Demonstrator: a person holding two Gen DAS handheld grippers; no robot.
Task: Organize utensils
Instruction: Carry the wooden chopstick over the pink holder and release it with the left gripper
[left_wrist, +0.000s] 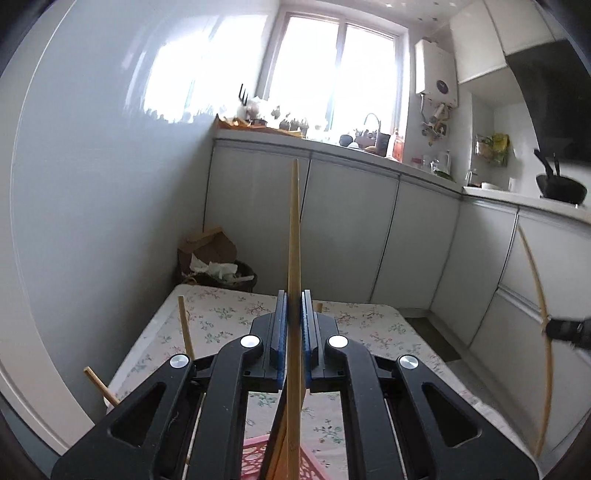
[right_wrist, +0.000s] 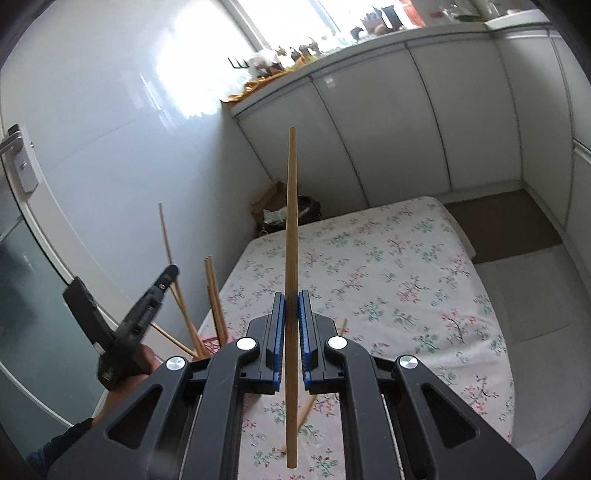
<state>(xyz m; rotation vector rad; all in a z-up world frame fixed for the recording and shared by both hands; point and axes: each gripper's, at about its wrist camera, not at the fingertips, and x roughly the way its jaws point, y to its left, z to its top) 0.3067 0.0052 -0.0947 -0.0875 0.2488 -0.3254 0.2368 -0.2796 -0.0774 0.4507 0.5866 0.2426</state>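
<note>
My left gripper (left_wrist: 294, 300) is shut on a wooden chopstick (left_wrist: 294, 229) that stands upright between its blue pads, above the flowered tablecloth (left_wrist: 221, 317). Below it shows the rim of a pink openwork basket (left_wrist: 255, 461). My right gripper (right_wrist: 291, 295) is shut on a second chopstick (right_wrist: 291, 221), also upright. In the right wrist view the left gripper (right_wrist: 147, 306) sits to the left in a person's hand (right_wrist: 146, 363), over the pink basket (right_wrist: 211, 343), where several chopsticks (right_wrist: 216, 299) lean. A loose chopstick (right_wrist: 306, 408) lies on the cloth, partly hidden by my right gripper.
The table (right_wrist: 424, 295) stands in a kitchen corner. A bin with cardboard and paper (left_wrist: 218, 269) sits behind its far edge. White cabinets (left_wrist: 351, 229) run along the back and right. A door with a handle (right_wrist: 18, 162) is at the left.
</note>
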